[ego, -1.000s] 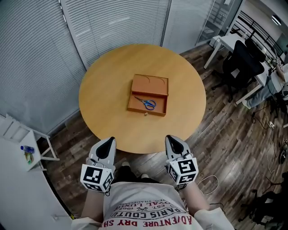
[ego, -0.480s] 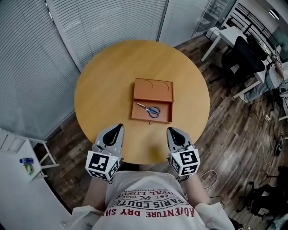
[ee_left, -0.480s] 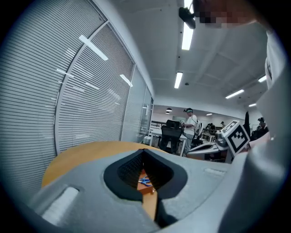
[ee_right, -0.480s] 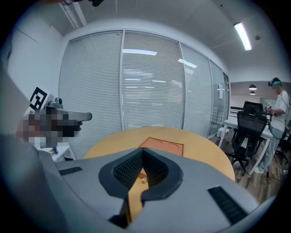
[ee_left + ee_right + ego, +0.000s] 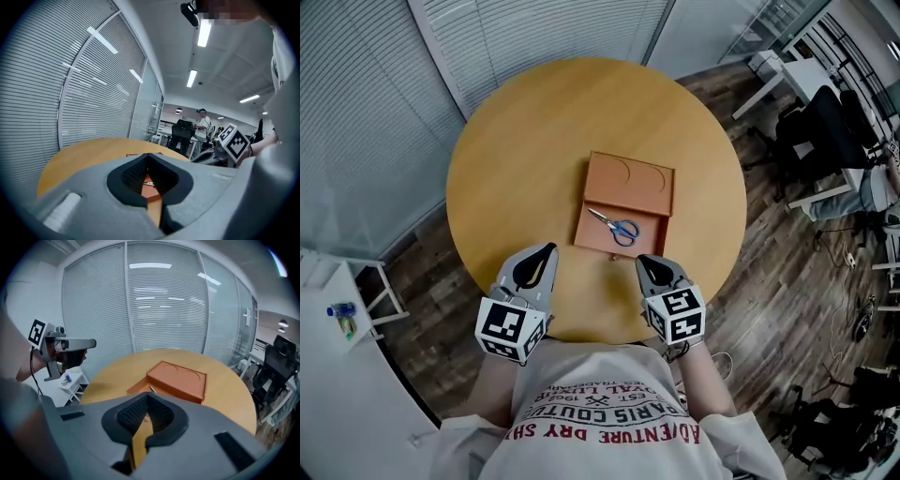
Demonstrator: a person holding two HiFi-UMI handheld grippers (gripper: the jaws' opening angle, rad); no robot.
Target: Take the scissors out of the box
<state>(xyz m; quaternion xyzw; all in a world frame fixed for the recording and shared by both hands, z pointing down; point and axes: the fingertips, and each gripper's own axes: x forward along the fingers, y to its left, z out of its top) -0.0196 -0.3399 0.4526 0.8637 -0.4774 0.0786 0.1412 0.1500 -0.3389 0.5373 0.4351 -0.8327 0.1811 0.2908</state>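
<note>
While held over counter (image 5: 511,150) edge, pressed shut and empty: left claw (image 5: 546,251), right claw (image 5: 645,262). Just ahead, between both, lying in open box (image 5: 628,181): scissors (image 5: 617,225).

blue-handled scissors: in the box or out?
In. The blue-handled scissors lie inside the pulled-out drawer of the flat brown wooden box, with nothing lifting them.

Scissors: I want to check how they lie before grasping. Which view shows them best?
The head view: the scissors lie whole in the open box, blue handles to the right. The right gripper view shows only a blade tip; the left gripper view, a mere sliver.
</note>
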